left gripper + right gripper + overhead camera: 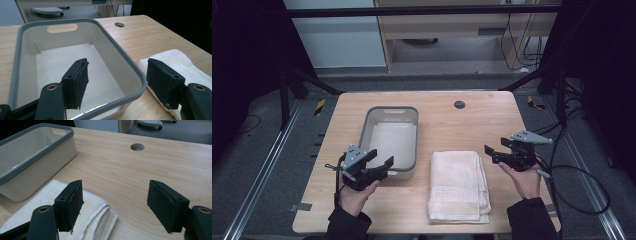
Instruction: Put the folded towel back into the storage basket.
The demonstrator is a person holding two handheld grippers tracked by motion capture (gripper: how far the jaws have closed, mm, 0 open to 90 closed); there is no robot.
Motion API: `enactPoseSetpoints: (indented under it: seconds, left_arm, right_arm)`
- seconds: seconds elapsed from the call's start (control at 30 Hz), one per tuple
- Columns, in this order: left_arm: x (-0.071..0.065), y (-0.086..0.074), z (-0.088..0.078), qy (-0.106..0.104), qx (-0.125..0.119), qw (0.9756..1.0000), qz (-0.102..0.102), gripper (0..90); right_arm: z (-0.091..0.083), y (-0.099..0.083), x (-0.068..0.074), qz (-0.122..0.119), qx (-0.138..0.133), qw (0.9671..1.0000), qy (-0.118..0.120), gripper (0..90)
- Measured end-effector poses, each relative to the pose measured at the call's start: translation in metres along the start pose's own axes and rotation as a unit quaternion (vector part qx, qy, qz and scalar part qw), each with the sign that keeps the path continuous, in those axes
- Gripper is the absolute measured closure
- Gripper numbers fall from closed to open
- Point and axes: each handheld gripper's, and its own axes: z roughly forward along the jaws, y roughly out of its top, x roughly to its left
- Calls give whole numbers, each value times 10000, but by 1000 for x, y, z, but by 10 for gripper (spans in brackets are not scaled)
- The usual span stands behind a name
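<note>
Towel (459,186) lies between both grippers' spread fingers (68,205), untouched.

Looking down on a light wooden table (442,120) with a round cable hole (459,104) near its far edge. Sitting left of centre: a grey-rimmed rectangular bin (390,142), pale inside, handle slot at the far end. Lying just right of the bin, near the front edge: a folded white towel (459,186), not touching the bin. Hovering at the bin's near-left corner: left gripper (381,162), jaws spread apart, gripped by the left hand (357,195). Hovering just beside the towel's far-right corner: right gripper (492,153), jaws parted, gripped by the right hand (526,179). Trailing off the table's right side: a black cable (579,185).
</note>
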Motion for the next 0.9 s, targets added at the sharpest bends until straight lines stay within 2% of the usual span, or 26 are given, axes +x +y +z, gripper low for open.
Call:
enactPoseSetpoints:
  seconds: [0.13, 0.37, 0.5, 0.73, 0.9]
  left_arm:
    - [-11, 0, 6, -107, 24, 9999, 23, 332]
    - [-30, -6, 15, -238, 166, 9994, 202, 337]
    - [-37, -10, 19, -291, 246, 9989, 267, 342]
    - [-52, -20, 27, -417, 433, 9972, 448, 344]
    - [-63, -27, 30, -548, 583, 9954, 520, 356]
  right_arm:
    - [1, 0, 1, 25, 0, 10000, 80, 296]
    - [3, -1, 4, 30, 48, 9999, 135, 305]
    - [6, -3, 5, -9, 112, 9998, 160, 312]
    - [9, -5, 9, -34, 200, 9996, 199, 331]
    - [15, -9, 12, -91, 361, 9990, 257, 339]
